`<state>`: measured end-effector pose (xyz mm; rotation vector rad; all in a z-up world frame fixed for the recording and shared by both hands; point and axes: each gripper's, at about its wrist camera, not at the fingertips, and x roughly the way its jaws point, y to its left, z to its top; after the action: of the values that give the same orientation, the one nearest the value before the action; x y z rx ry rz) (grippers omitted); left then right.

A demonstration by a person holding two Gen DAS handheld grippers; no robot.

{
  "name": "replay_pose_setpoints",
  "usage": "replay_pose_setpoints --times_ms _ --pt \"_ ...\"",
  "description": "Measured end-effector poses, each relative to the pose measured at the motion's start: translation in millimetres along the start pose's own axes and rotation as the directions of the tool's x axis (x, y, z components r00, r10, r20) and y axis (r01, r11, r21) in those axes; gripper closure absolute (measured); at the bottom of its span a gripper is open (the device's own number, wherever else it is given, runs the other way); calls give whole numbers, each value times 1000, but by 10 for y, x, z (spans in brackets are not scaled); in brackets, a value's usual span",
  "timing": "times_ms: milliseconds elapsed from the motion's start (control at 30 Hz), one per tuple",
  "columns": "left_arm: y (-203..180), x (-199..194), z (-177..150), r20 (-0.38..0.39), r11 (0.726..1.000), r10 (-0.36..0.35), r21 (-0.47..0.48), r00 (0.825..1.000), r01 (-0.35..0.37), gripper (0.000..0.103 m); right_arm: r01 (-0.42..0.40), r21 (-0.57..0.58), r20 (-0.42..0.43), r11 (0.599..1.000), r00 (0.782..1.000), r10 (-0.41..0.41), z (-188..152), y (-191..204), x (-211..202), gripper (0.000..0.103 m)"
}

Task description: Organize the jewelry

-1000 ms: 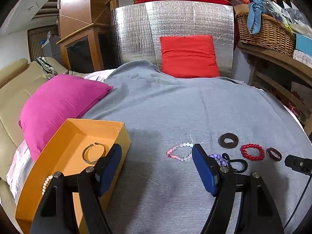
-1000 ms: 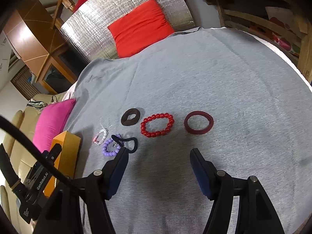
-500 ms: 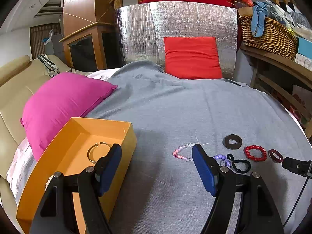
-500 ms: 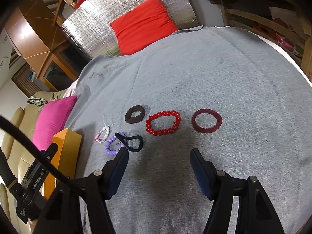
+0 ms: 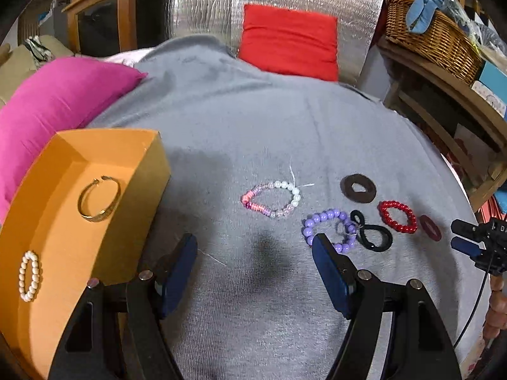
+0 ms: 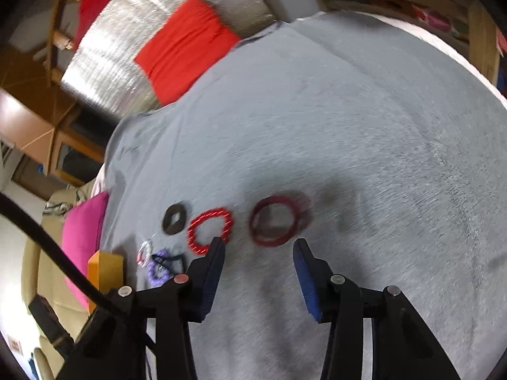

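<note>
Item: dark red ring, on grey cloth just beyond right gripper (jaws closing, nothing between). Left gripper open, empty. Advice: straddle one rim, then pinch.

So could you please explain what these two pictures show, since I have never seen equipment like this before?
There is no robot: a person holds one two-finger tool in each hand, each with a camera looking along its fingers. One picture comes from the left tool, the other from the right tool. On the grey cloth lie a pink-and-white bead bracelet, a purple bead bracelet, a black hair tie, a red bead bracelet, a dark red bangle and a brown ring. The orange box holds a gold bangle and a pearl bracelet. Neither tool holds anything; the right one's jaws are closing.
</note>
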<state>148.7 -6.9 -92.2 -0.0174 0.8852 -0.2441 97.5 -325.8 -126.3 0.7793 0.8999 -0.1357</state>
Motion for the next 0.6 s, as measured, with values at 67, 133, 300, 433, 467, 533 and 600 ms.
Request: replay_pose_setpoints --times_ms 67,133,300,433,467,533,600 --pt "18 59 -10 -21 1000 -8 -15 1000 8 28 16 15 -5 1000 1000 -16 50 -47 67 55" --pt "-3 107 -7 -34 1000 -21 -15 999 21 28 35 27 0 999 999 -35 98 -78 133 55" --pt "-119 190 -25 -54 999 -27 30 998 29 28 135 -11 33 991 990 -134 161 -37 306 66" --pt "-193 260 -34 -65 998 -22 56 998 25 28 230 -83 74 970 972 -224 159 100 448 80" --pt "-205 273 -31 -68 998 -27 59 997 31 28 243 -92 80 966 968 -236 158 115 465 85" --pt "-247 270 -26 -66 996 -46 71 997 51 28 272 -106 95 956 960 -263 147 157 497 91" --pt "-308 265 -17 -59 994 -63 83 996 68 28 272 -109 95 956 960 -263 142 174 492 93"
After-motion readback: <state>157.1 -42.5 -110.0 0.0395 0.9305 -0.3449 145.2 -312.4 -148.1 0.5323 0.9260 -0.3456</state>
